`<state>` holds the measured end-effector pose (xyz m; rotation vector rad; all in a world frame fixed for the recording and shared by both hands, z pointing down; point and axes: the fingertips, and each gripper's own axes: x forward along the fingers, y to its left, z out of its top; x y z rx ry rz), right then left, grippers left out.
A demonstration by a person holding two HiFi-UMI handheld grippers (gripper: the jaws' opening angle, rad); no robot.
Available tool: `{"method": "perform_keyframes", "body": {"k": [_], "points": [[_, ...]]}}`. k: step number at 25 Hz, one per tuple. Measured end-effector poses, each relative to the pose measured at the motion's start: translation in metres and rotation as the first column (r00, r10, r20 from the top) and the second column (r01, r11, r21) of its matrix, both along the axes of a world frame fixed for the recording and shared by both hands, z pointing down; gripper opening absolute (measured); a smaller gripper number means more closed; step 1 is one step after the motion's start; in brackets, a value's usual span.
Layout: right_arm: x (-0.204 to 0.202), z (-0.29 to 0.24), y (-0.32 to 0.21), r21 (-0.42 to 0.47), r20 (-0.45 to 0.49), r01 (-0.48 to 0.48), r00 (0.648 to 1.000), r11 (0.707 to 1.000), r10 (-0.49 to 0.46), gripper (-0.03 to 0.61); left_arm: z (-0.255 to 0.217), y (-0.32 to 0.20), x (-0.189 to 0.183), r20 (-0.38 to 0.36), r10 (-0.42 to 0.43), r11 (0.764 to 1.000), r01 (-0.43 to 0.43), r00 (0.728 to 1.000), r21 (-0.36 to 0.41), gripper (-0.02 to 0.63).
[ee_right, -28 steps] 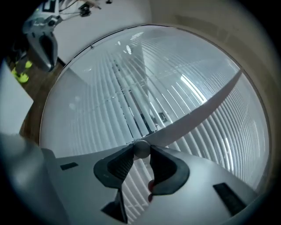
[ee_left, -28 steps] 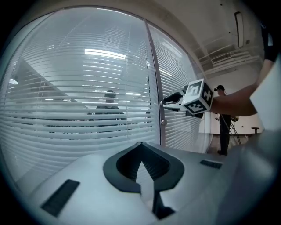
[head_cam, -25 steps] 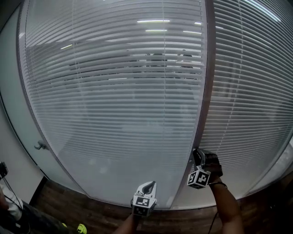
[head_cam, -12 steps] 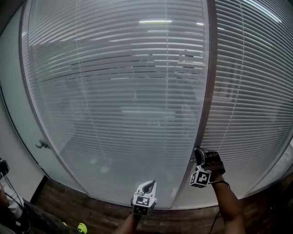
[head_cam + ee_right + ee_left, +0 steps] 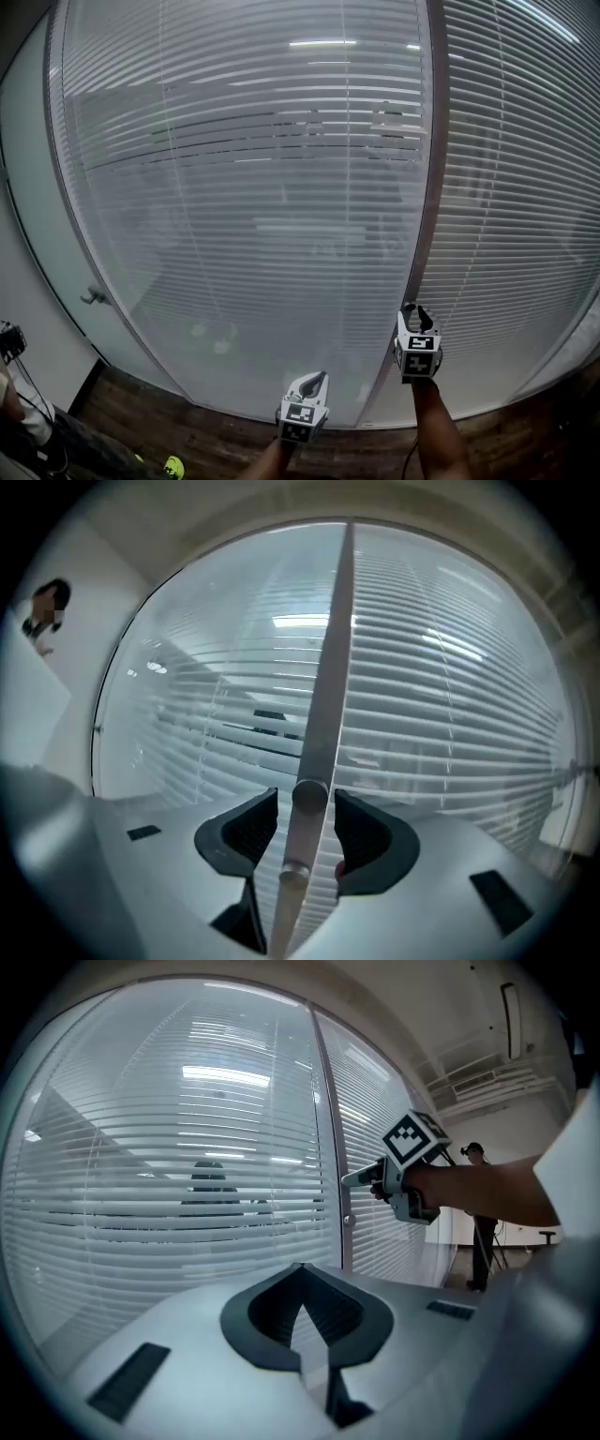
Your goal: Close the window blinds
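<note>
Right gripper: jaws have just been opening; they stand apart on either side of the knob, neither pad pressing.
Knob: on the upright post between the blinds panels, dead ahead, stem towards this gripper.
Left gripper: clenched, empty, farther off.
Unclear: slat tilt, because of reflections.

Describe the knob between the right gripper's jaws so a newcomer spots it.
Two blind-covered panes meet at an upright post. Low on it sit two round knobs. Pick the upper knob, between the right gripper's jaws, which have just been opening and clear it, not the lower knob beneath.
</note>
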<state>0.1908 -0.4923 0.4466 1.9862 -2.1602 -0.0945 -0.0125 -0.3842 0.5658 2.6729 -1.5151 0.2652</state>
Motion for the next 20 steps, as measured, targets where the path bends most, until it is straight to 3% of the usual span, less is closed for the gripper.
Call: {"method": "perform_keyframes", "body": {"k": [2,5,6,9,13,17,19,20], "points": [[0.005,0.004,-0.006,-0.018,0.103,0.001,0.995,1.0,0.0,0.172,0.0,0.003,0.0,0.005,0.003,1.0,-0.003,1.0,-0.025,0.002],[0.009,0.003,-0.012,0.008,0.159,-0.003,0.987,1.0,0.002,0.169,0.003,0.006,-0.004,0.016,-0.007,0.999,0.008,1.0,-0.052,0.002],[0.01,0.002,-0.012,0.016,0.163,-0.011,0.987,1.0,0.008,0.129,0.004,0.005,-0.006,0.018,-0.012,0.999,0.012,1.0,-0.043,0.002],[0.012,0.001,-0.011,0.031,0.153,-0.028,0.988,0.999,0.023,0.124,0.003,0.002,-0.007,0.004,-0.02,1.0,0.02,1.0,0.003,0.002],[0.012,0.002,-0.011,0.041,0.121,-0.035,0.992,0.999,0.029,0.124,0.003,0.0,-0.011,-0.002,-0.03,1.0,0.03,1.0,0.006,0.002],[0.005,-0.002,-0.007,0.042,-0.042,-0.028,0.999,0.999,0.03,0.123,0.003,0.0,-0.014,0.001,-0.032,0.999,0.032,0.999,0.005,0.002],[0.001,-0.003,-0.009,0.063,-0.213,-0.016,0.977,0.998,0.029,0.123,0.003,0.0,-0.012,0.002,-0.031,1.0,0.031,1.0,0.001,0.002],[0.0,-0.003,-0.01,0.075,-0.313,-0.011,0.949,0.997,0.034,0.123,0.003,0.001,-0.011,0.001,-0.029,1.0,0.029,1.0,-0.006,0.002]]}}
